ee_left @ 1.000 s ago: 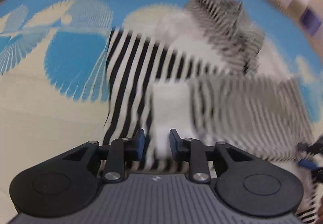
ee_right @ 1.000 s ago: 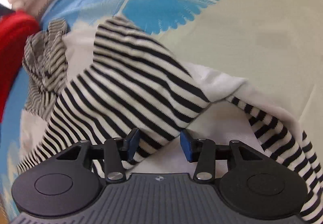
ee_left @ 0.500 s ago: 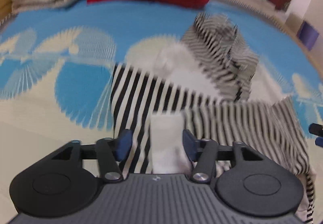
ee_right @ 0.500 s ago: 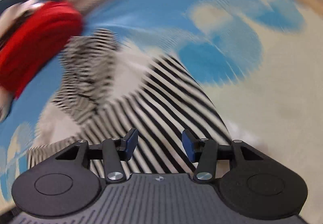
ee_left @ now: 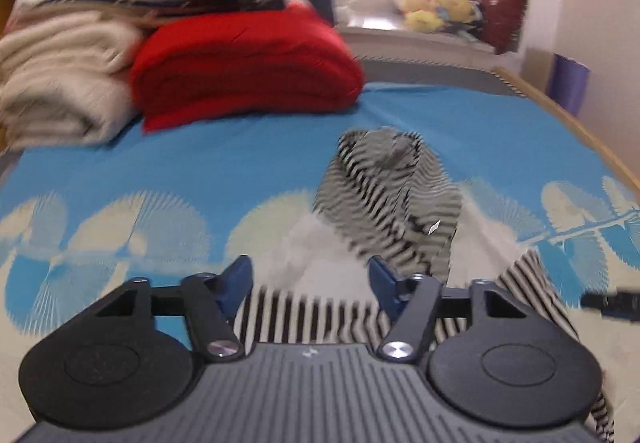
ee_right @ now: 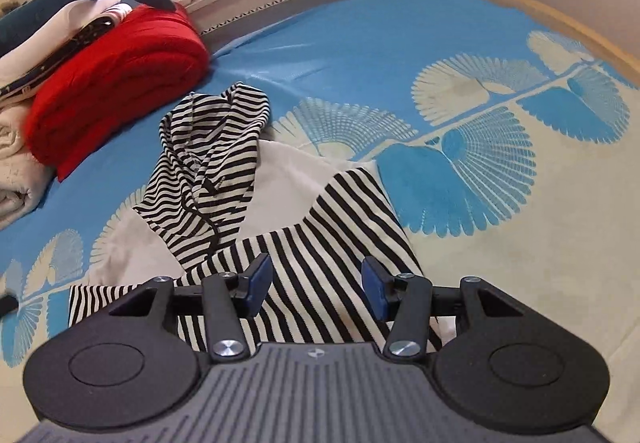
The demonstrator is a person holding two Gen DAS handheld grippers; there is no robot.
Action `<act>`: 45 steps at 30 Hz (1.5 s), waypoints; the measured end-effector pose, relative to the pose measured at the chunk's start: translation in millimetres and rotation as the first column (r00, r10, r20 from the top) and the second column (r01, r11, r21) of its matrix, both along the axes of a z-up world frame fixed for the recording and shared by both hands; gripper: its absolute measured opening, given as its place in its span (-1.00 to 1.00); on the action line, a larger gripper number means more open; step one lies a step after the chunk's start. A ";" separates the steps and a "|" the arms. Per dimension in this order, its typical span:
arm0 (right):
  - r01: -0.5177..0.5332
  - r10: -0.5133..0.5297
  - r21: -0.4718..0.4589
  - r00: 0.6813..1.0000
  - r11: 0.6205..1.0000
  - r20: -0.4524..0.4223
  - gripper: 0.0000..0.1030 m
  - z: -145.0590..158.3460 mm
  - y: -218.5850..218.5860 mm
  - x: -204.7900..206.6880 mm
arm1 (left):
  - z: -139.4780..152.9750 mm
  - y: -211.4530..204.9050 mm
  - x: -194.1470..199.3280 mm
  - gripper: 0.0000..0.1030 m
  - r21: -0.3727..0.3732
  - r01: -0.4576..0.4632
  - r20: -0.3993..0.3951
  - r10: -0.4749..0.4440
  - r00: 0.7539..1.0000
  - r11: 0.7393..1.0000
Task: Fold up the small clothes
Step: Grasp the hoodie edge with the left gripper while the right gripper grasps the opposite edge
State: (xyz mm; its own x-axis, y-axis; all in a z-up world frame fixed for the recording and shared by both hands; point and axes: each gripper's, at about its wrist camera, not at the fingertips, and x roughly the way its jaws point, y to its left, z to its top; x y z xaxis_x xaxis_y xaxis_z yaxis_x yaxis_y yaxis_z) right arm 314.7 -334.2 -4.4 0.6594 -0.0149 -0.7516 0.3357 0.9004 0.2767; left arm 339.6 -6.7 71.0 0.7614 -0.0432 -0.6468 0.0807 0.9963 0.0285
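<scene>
Left hand-held gripper (ee_left: 310, 289) above the bed, jaws apart after opening, nothing between them; striped top (ee_left: 384, 199) lies on the bedspread (ee_left: 240, 163) ahead of and below its pads, sleeves folded across the white body, hood crumpled at the far end; red blanket (ee_left: 244, 67) and cream blanket (ee_left: 60, 79) stacked beyond; right hand-held gripper (ee_right: 316, 285) open too, over the striped sleeve (ee_right: 320, 243), gripping nothing.

A blue bedspread (ee_right: 360, 35) (cream fan print) bears a striped hoodie (ee_right: 224, 163) and red blanket (ee_right: 116, 79).
</scene>
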 end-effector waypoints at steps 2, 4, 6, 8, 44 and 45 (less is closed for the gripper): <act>0.006 -0.006 0.010 1.000 1.000 0.004 -0.01 -0.3 -4.1 0.1 | 3.9 -10.2 26.2 0.18 0.020 0.017 0.007 -0.017 1.000 1.000; 0.003 -0.003 0.009 1.000 1.000 0.015 -0.01 1.0 -8.7 -0.2 | 4.4 -23.2 60.7 0.05 0.052 0.044 0.017 -0.045 0.999 0.998; 0.013 -0.013 -0.007 1.000 1.000 0.019 -0.01 1.4 -14.1 0.0 | -2.6 -32.9 98.0 -0.09 0.059 0.077 0.013 -0.078 0.997 0.995; 0.021 -0.020 -0.027 1.000 0.999 0.015 -0.03 0.9 -20.5 1.1 | -11.9 -40.2 135.1 -0.20 0.064 0.095 0.012 -0.096 0.995 0.993; 0.127 -0.129 -0.025 0.987 0.992 -0.091 -0.80 -24.5 -48.5 26.1 | -26.2 -52.6 72.5 -0.91 -0.003 0.458 0.067 -0.457 0.887 0.889; 0.137 -0.138 -0.014 0.987 0.990 -0.080 -0.80 -22.0 -49.5 24.4 | -27.4 -44.7 41.7 -0.91 -0.016 0.477 0.038 -0.477 0.878 0.878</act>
State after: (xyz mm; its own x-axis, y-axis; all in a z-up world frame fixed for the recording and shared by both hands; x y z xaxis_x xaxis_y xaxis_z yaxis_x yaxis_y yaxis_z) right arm 339.0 -383.6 -26.3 0.5880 -0.1078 -0.8016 0.4776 0.8461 0.2366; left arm 381.3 -51.4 43.5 0.6646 -0.4218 -0.6168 0.5459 0.8377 0.0153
